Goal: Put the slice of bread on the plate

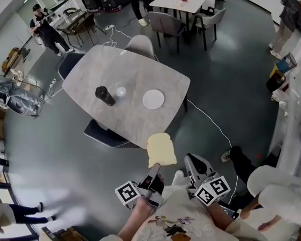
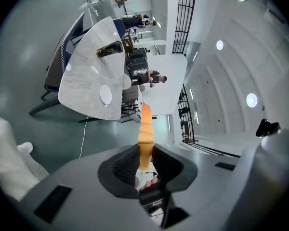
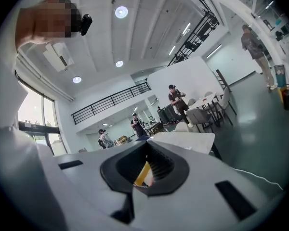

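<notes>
So here's where we're at: the slice of bread point(image 1: 161, 149) is up in the air, pinched by its near edge in the left tongs point(image 1: 156, 166). From the head view we see its broad face, and it sits just off the near edge of the counter point(image 1: 115, 64), over the grey floor point(image 1: 226, 84). It's not on the plate point(image 1: 153, 99), which sits empty on the counter at about 12 o'clock from the bread and well apart from it.

In the left gripper view the left tongs point(image 2: 144, 150) are set narrow, with both ribbed pads pressing on the bread point(image 2: 145, 129). We see the slice edge-on there, sticking out past the tips, with the plate point(image 2: 106, 94) and the counter point(image 2: 86, 76) beyond it.

The right tongs point(image 1: 191, 160) are at 3 o'clock of the left ones, near them and carrying nothing. In the right gripper view the right tongs point(image 3: 147, 148) look closed tip to tip. A yellowish sliver shows low in the slit, and we can't tell what it is.

Also on the counter is a dark bottle point(image 1: 105, 95) at 9 o'clock of the plate, with a small clear cup point(image 1: 121, 91) between the two. A white cable point(image 1: 210, 122) trails across the floor at 3 o'clock of the counter.
</notes>
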The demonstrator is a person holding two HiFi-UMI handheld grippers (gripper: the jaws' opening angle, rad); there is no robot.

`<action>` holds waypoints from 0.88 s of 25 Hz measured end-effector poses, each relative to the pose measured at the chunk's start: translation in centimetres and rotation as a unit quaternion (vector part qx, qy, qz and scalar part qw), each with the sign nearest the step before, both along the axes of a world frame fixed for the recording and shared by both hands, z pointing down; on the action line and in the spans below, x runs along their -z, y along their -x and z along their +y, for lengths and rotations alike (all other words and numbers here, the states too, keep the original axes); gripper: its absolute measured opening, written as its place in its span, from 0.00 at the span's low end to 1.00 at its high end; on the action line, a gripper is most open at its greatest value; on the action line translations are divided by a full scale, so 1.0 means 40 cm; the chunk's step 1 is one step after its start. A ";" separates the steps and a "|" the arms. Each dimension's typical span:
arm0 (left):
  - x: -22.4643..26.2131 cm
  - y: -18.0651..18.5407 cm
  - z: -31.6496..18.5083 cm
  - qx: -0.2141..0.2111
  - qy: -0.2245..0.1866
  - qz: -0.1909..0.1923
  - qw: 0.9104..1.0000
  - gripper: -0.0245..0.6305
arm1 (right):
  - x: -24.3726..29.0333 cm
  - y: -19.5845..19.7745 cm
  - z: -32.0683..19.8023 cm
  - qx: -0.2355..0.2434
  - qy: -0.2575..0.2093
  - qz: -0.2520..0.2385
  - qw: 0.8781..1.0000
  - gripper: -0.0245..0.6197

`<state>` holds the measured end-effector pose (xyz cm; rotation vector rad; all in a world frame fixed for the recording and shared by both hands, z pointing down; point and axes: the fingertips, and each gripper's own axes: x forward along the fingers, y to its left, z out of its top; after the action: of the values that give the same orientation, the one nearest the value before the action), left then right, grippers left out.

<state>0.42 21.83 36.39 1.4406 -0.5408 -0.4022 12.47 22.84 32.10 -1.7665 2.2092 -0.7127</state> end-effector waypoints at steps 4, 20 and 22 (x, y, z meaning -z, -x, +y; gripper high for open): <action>-0.022 0.003 -0.012 0.024 0.019 0.007 1.000 0.17 | -0.041 -0.001 -0.038 0.013 0.017 -0.008 1.000 0.05; -0.045 -0.010 -0.336 0.038 0.012 0.007 0.999 0.17 | -0.065 -0.021 -0.345 0.031 0.047 -0.005 0.998 0.05; -0.055 -0.003 -0.387 0.041 0.009 -0.006 0.999 0.17 | -0.066 -0.028 -0.399 0.033 0.049 -0.002 0.998 0.05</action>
<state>0.52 6.34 38.58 1.4078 -0.6143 -0.4530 13.58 6.89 34.75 -1.7411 2.2748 -0.8518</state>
